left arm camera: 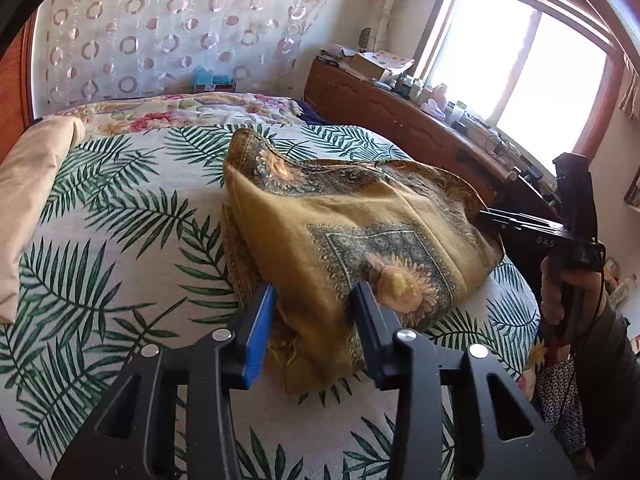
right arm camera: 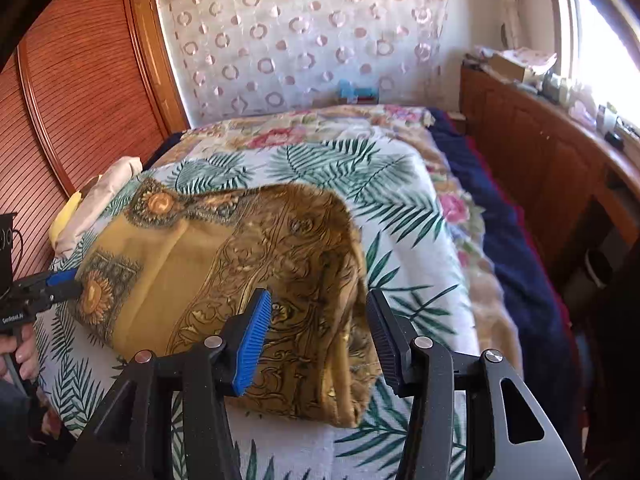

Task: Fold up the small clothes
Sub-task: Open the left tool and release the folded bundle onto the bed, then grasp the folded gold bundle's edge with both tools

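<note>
My left claw [left arm camera: 314, 300] shows black angular linkage arms with triangular cut-outs, round silver pins at the joints, one bright blue ribbed pad [left arm camera: 258, 340] and one dark pad. Right claw [right arm camera: 318, 320], same build: black frame, silver pins, blue ridged pad facing a dark ridged one. Its black handle carries small white lettering, and the hand [left arm camera: 560, 292] behind it wears a dark sleeve [left arm camera: 612, 364].
</note>
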Action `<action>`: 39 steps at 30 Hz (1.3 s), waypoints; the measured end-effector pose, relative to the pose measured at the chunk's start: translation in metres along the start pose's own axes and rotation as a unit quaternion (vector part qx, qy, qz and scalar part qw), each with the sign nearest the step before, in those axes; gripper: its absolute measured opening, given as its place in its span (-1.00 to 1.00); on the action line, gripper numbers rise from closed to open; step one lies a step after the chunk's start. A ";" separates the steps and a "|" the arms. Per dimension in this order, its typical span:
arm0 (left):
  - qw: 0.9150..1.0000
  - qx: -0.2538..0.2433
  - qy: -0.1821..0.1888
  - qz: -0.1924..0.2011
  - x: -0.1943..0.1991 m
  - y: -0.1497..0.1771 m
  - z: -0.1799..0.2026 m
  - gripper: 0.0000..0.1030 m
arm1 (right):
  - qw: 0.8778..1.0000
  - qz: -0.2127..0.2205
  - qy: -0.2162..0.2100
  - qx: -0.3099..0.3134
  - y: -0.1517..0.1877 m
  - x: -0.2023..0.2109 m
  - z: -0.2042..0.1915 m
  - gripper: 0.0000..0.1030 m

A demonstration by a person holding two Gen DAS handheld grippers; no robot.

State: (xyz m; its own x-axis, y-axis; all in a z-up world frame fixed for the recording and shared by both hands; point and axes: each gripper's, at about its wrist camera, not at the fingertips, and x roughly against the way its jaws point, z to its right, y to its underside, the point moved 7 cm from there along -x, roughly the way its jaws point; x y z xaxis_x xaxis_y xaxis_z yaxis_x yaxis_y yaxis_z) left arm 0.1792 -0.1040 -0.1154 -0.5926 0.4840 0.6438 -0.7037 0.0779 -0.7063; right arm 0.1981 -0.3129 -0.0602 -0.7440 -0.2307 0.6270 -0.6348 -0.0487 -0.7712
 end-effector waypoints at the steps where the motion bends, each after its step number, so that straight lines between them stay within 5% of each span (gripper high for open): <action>1: 1.000 -0.004 0.000 0.000 -0.001 -0.001 0.002 -0.27 | 1.000 -0.006 0.001 -0.002 0.002 -0.001 0.002 -0.01; 5: 1.000 -0.004 0.003 -0.007 -0.007 -0.003 0.004 -0.33 | 1.000 -0.025 0.008 -0.003 0.000 -0.006 0.004 -0.02; 10: 1.000 0.001 -0.002 -0.009 -0.009 -0.001 0.001 -0.34 | 0.999 -0.023 0.021 0.012 0.006 0.007 0.005 -0.41; 12: 1.000 -0.001 -0.002 -0.012 -0.011 0.001 0.001 -0.34 | 0.997 -0.039 0.062 0.029 0.015 0.004 0.011 -0.79; 19: 1.000 0.002 -0.007 -0.004 -0.011 -0.002 0.003 -0.35 | 1.000 -0.001 0.024 -0.001 0.004 0.026 0.011 -0.73; 21: 1.000 -0.010 -0.006 -0.003 -0.011 -0.002 0.007 -0.58 | 1.000 -0.002 0.022 -0.008 0.001 0.021 0.012 -0.20; 25: 0.999 -0.039 -0.021 0.002 -0.006 -0.003 0.015 -0.91 | 0.999 -0.032 0.023 -0.016 0.005 -0.005 0.017 -0.19; 26: 0.999 -0.039 -0.021 0.003 -0.004 -0.003 0.015 -0.93 | 0.999 -0.037 0.016 -0.014 0.006 -0.008 0.017 -0.27; 27: 0.999 -0.039 -0.020 0.005 -0.001 -0.003 0.016 -0.93 | 0.999 -0.039 0.009 -0.012 0.006 -0.009 0.016 -0.70; 28: 0.999 -0.036 -0.019 0.009 0.003 -0.003 0.016 -0.94 | 0.999 -0.040 0.000 -0.011 0.007 -0.008 0.015 -0.88; 35: 1.000 -0.023 -0.011 0.006 0.026 0.017 0.020 -0.94 | 1.000 -0.006 -0.018 0.004 0.010 0.036 0.012 -0.97; 39: 0.999 -0.018 -0.026 0.004 0.019 0.015 0.010 -0.94 | 1.000 -0.011 -0.009 0.009 0.017 0.028 0.019 -0.97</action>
State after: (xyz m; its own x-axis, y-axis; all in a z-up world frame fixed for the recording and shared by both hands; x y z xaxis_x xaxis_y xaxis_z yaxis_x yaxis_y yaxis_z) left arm 0.1531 -0.1023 -0.1105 -0.6188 0.4382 0.6520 -0.6851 0.1052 -0.7208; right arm 0.1706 -0.3382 -0.0575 -0.7261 -0.2461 0.6421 -0.6472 -0.0708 -0.7590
